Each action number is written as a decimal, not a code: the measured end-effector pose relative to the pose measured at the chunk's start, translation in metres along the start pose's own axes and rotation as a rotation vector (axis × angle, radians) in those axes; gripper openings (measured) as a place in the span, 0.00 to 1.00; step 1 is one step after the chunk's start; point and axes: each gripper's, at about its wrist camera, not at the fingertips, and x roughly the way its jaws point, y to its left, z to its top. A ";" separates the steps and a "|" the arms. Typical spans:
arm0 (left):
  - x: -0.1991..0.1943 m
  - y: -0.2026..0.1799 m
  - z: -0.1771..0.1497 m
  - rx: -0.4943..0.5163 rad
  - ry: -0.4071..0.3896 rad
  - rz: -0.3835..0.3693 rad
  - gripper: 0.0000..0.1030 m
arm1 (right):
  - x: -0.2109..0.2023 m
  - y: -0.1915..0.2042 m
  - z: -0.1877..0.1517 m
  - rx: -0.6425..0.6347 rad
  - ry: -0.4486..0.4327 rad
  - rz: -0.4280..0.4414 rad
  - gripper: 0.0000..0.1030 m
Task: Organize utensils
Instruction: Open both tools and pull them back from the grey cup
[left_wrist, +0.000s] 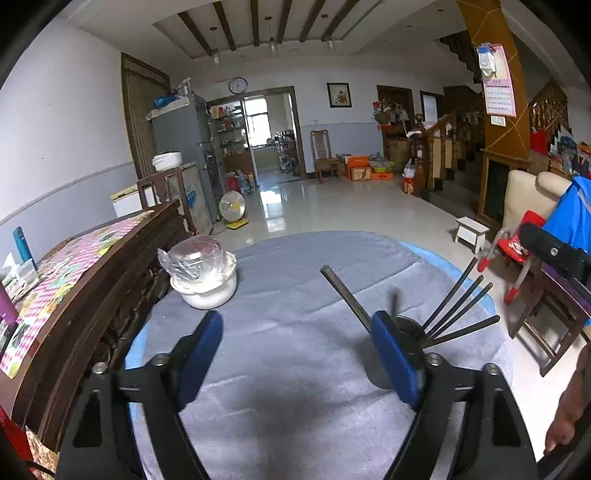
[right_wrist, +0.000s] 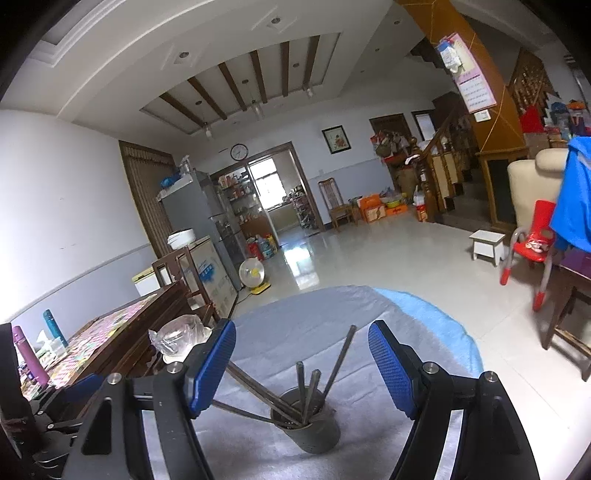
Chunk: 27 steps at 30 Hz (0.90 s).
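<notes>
Sticks sit in the cup (right_wrist: 308, 424).
Both tools, left (left_wrist: 295, 354) and right (right_wrist: 301, 369), are open and hold nothing; bare table (left_wrist: 295, 280) ahead.

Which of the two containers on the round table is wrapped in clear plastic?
The white bowl near the table's left edge: crinkled clear plastic covers what sits in it. The dark cup has no wrap; it is open-topped with chopsticks sticking out.

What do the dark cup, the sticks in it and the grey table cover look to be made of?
The cup looks like dull grey metal, with a faint sheen on its side. The chopsticks are dark, thin and square-ended: perhaps metal or lacquered wood, hard to tell. The table cover is soft grey fabric, creased and slightly napped.
</notes>
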 end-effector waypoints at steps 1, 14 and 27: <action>-0.001 0.001 0.000 -0.002 -0.002 0.002 0.82 | -0.004 -0.001 0.000 0.004 -0.004 -0.004 0.76; -0.027 0.000 -0.014 0.003 0.016 0.052 0.90 | -0.044 -0.015 -0.015 0.020 0.026 -0.063 0.76; -0.064 0.003 -0.044 0.006 0.035 0.152 0.95 | -0.081 -0.017 -0.049 0.022 0.106 -0.054 0.76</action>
